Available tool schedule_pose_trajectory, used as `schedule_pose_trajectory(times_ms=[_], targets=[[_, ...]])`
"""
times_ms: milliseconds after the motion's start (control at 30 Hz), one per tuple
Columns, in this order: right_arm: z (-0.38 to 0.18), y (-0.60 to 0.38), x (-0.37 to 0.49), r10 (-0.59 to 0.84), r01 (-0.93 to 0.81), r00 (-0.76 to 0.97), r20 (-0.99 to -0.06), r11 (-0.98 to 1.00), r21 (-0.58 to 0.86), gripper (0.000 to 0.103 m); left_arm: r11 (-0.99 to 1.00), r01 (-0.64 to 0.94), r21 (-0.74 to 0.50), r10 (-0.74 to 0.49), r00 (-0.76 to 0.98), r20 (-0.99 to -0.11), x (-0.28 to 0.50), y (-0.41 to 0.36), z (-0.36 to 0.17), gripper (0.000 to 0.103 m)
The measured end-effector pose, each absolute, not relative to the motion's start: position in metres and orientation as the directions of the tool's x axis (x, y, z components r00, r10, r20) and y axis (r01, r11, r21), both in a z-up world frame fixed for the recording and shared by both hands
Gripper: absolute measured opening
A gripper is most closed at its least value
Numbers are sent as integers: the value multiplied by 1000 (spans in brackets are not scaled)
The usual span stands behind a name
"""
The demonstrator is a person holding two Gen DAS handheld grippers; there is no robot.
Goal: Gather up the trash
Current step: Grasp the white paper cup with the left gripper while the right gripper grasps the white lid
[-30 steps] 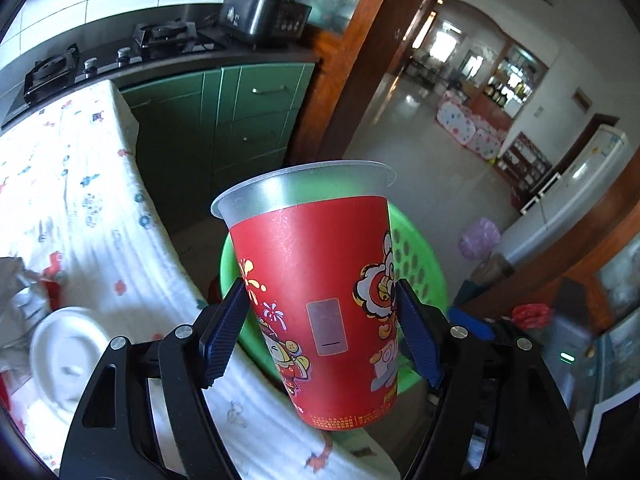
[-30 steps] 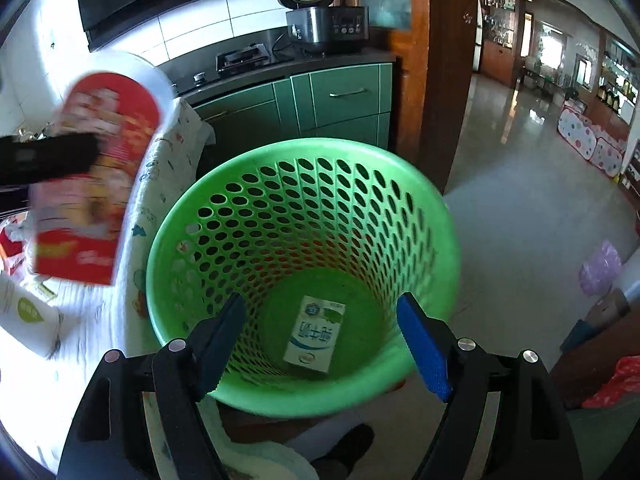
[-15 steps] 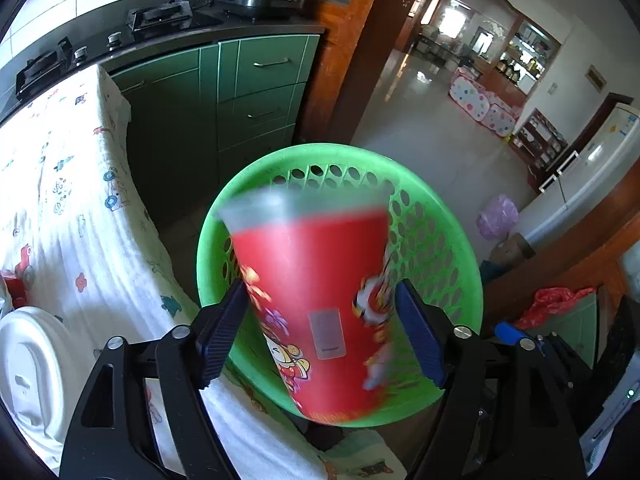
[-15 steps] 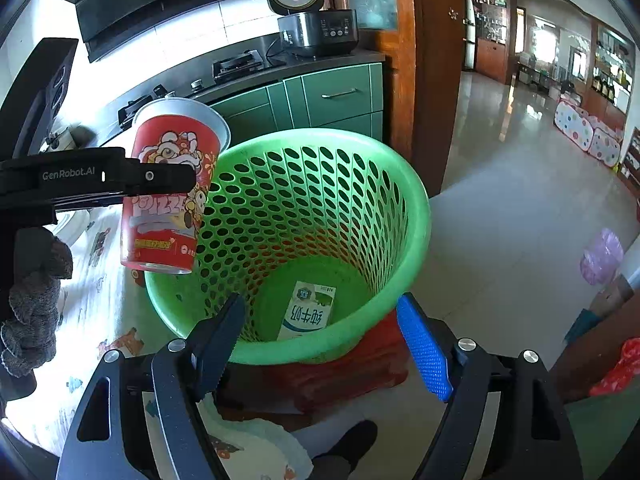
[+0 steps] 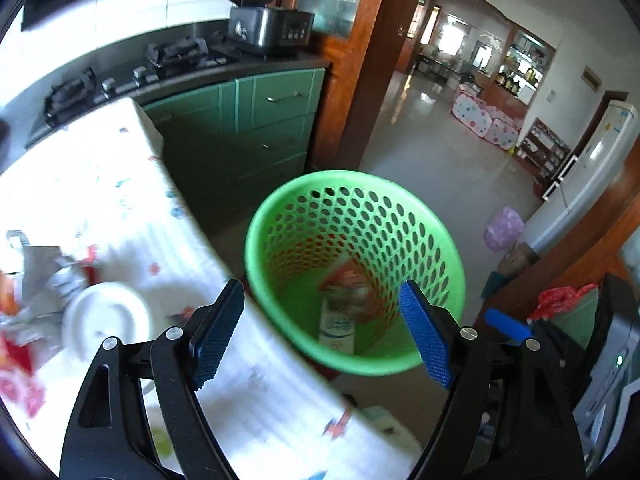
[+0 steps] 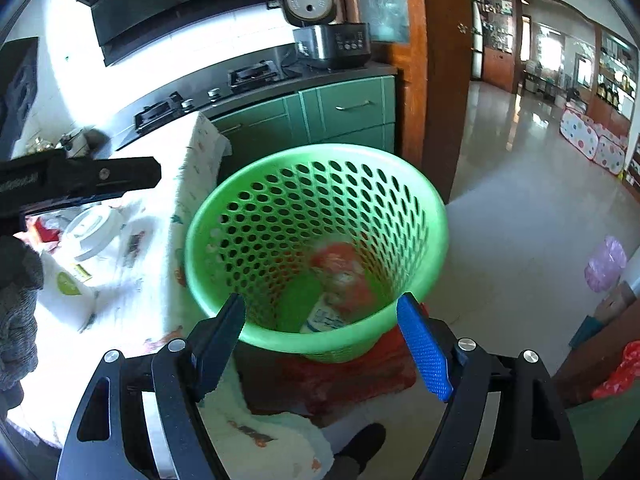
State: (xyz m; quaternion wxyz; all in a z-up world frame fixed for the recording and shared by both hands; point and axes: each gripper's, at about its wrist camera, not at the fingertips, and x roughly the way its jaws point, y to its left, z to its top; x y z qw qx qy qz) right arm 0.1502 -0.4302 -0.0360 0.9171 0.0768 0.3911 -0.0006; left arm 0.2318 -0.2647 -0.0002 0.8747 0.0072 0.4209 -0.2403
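The red paper cup [image 5: 352, 284] lies blurred inside the green perforated basket [image 5: 280, 220], on top of a white milk carton [image 5: 338, 330]. My left gripper [image 5: 322, 334] is open and empty above the table edge, beside the basket. In the right wrist view the cup [image 6: 340, 268] and carton [image 6: 320, 320] show inside the basket [image 6: 224, 216]. My right gripper [image 6: 322, 346] is open and empty in front of the basket. The left gripper's arm [image 6: 80, 178] shows at the left of that view.
A white lid [image 5: 104, 320] and crumpled wrappers [image 5: 44, 272] lie on the patterned tablecloth [image 5: 120, 184]. A white carton [image 6: 66, 284] lies on the table. Green cabinets [image 5: 260, 128] and a stove stand behind. The basket stands on a red stool [image 6: 352, 372].
My left gripper opened and let go of the red cup, which dropped into the green basket. The left gripper has drawn back toward the table. The right gripper stayed open.
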Motion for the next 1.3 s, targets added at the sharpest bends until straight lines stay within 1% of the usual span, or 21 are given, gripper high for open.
schedule_pose_trajectory(times_ms=[167,233,300,367,533,700,967,1167,1200,1233,1267,1300], targets=[[-24,-409,143,79,25,710,-700,990,137,76,898,410,-161,-394,583,-711,208,-226,16,79],[-20,-402,141,86,11,715,-694,991,135,76,914,383,-132,-360,616,-701,200,-208,20,81],[-18,-397,140,94,3,716,-692,991,137,76,922,364,-131,-349,639,-685,193,-188,22,84],[-16,-390,139,101,-6,719,-687,990,139,76,932,342,-119,-328,655,-680,187,-170,21,84],[-12,-376,135,119,-27,721,-683,989,144,76,936,333,-114,-318,662,-679,174,-135,7,87],[-12,-365,137,130,-42,717,-685,989,144,77,934,345,-91,-308,653,-692,169,-121,-17,87],[-12,-357,141,136,-53,710,-691,989,141,77,930,362,-58,-294,643,-707,175,-124,-40,85],[-15,-354,144,140,-60,702,-698,989,138,77,925,377,-40,-289,634,-717,180,-132,-51,76],[-15,-354,145,140,-60,701,-699,989,137,77,925,379,-42,-291,631,-719,180,-133,-52,72],[-15,-354,145,141,-60,700,-700,988,139,77,923,381,-49,-297,626,-721,180,-132,-53,63],[-15,-353,146,145,-63,699,-701,988,142,77,923,382,-52,-299,624,-722,180,-131,-53,61],[-15,-353,147,147,-64,698,-701,988,144,77,923,381,-55,-301,626,-720,179,-131,-53,60]])
